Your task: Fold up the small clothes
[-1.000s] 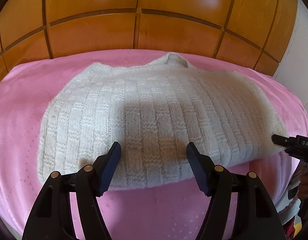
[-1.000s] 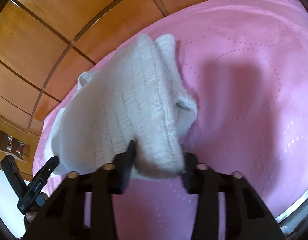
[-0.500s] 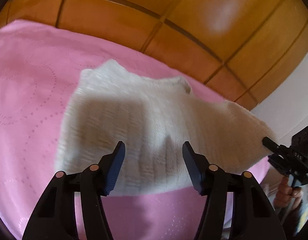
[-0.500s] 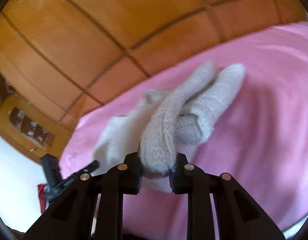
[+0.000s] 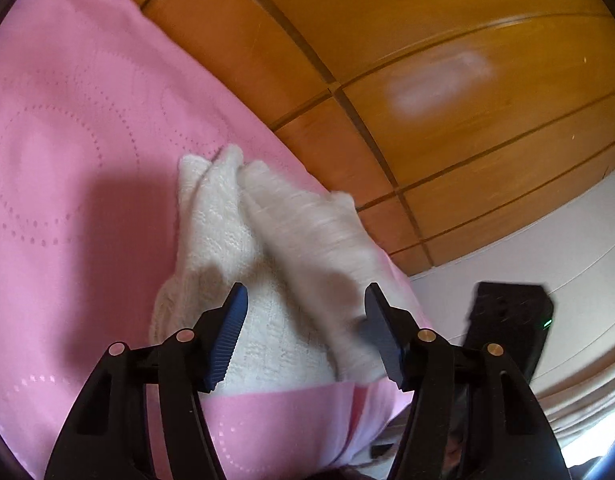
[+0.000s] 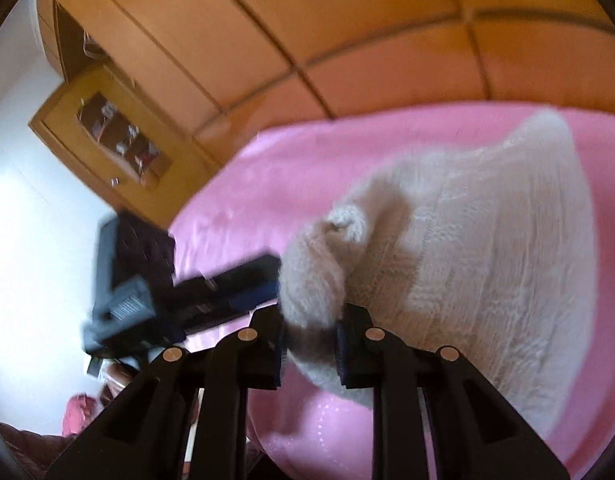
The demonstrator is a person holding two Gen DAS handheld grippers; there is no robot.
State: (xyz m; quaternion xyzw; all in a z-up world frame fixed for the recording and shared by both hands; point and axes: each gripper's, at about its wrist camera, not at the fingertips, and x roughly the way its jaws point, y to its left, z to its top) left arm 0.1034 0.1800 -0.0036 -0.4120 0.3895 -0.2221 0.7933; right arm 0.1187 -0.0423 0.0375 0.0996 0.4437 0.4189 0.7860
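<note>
Right tool [image 6: 309,338]: jaws nearly together, pinching a bunched edge of the cream knitted sweater [image 6: 487,264]; they have just been closing on it.
Left tool [image 5: 305,334]: jaws apart, holding nothing, the sweater lying between and beyond them; jaws have just opened a little.
Sweater: on the pink bed cover [image 5: 67,160], partly doubled over, near the bed's edge.
Risk: the small pinch may slip, dropping the fold.
Risk: the two tools sit close and could collide.

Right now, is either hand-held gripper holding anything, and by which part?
The right hand-held gripper pinches the cream knit sweater by a bunched edge; the left hand-held gripper is open, holding nothing.
</note>
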